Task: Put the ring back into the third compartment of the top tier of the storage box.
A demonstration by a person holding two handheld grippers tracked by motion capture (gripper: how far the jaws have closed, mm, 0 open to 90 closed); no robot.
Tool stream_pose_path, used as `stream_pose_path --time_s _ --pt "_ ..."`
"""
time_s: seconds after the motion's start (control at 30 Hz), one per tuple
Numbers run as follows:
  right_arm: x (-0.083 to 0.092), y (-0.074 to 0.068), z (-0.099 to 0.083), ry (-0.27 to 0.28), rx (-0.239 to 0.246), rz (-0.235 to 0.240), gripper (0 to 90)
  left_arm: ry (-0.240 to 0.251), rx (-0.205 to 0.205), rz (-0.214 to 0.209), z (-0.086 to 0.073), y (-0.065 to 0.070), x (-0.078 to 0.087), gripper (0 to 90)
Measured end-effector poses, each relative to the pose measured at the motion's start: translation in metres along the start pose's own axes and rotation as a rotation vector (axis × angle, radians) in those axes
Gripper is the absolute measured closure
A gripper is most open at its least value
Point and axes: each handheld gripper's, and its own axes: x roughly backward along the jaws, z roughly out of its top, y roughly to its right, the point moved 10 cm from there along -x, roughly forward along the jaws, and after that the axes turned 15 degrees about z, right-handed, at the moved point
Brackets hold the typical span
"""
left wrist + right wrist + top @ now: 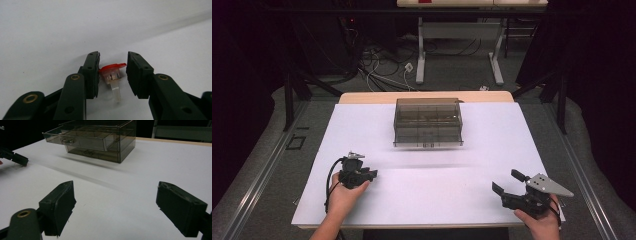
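Left gripper [371, 174] sits near the front-left corner of the tabletop [492, 150], held low over the white surface. In the left gripper view its jaws stand a little apart on either side of a small red-capped clear plastic piece [113, 75] that lies on the tabletop. The left pad touches or nearly touches the piece; a clear gap remains at the right pad, so there is no grip on it. Right gripper [508, 182] rests near the front-right corner, jaws spread wide with nothing between them. A smoked transparent drawer box [428, 122] stands toward the middle of the far edge; in the right gripper view its upper drawer [75, 140] is pulled partly out.
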Motion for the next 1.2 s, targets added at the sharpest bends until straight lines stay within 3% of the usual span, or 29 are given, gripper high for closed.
stream_pose_path --time_s 1.2 --pt "-0.0003 -0.0003 -0.0002 -0.002 -0.002 0.005 14.7 0.008 -0.012 0.020 0.0016 -0.0016 -0.0003 67.4"
